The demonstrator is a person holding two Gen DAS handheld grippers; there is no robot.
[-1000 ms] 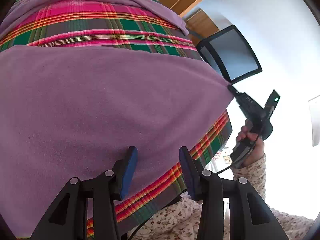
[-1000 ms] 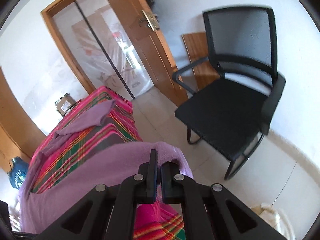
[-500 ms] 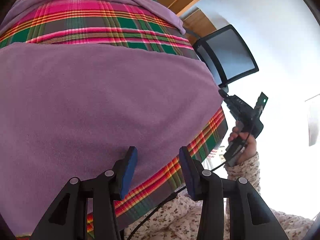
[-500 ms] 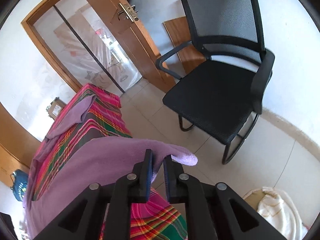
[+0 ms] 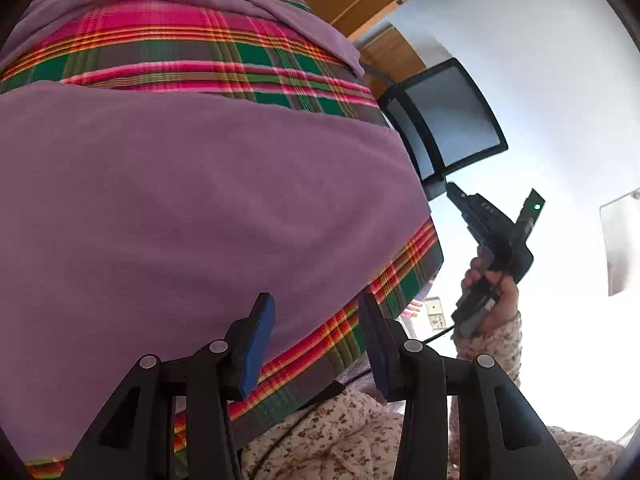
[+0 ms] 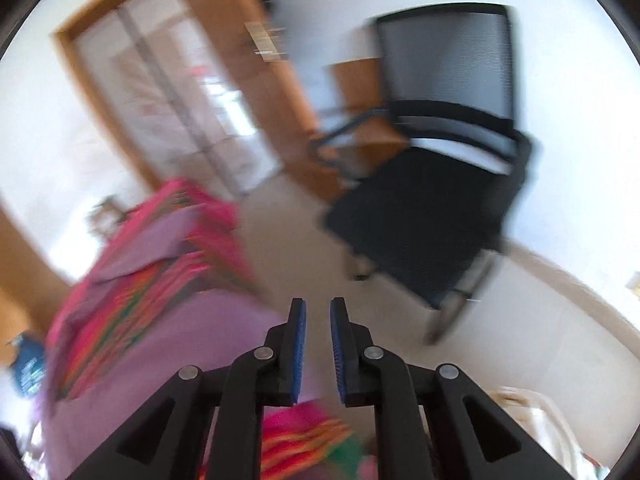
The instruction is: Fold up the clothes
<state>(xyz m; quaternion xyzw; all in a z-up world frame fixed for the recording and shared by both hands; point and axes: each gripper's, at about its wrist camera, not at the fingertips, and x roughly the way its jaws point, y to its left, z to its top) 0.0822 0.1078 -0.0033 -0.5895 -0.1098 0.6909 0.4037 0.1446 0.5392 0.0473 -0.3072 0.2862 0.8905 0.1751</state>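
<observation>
Purple garment (image 5: 192, 208) lies spread over the plaid-covered table (image 5: 280, 68). We judge it soft and limp (take a corner hem). Left gripper (image 5: 316, 336) gapes empty above it; right gripper (image 6: 318, 344) is opening, nothing between.

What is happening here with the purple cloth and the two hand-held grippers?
A person is folding a purple garment laid over a plaid-covered surface. The left gripper hangs over the garment's near edge with its jaws apart, gripping nothing. The right gripper, carried in the person's right hand, is off the cloth's right-hand corner; its jaws are opening with nothing between them. A black chair stands beyond.
</observation>
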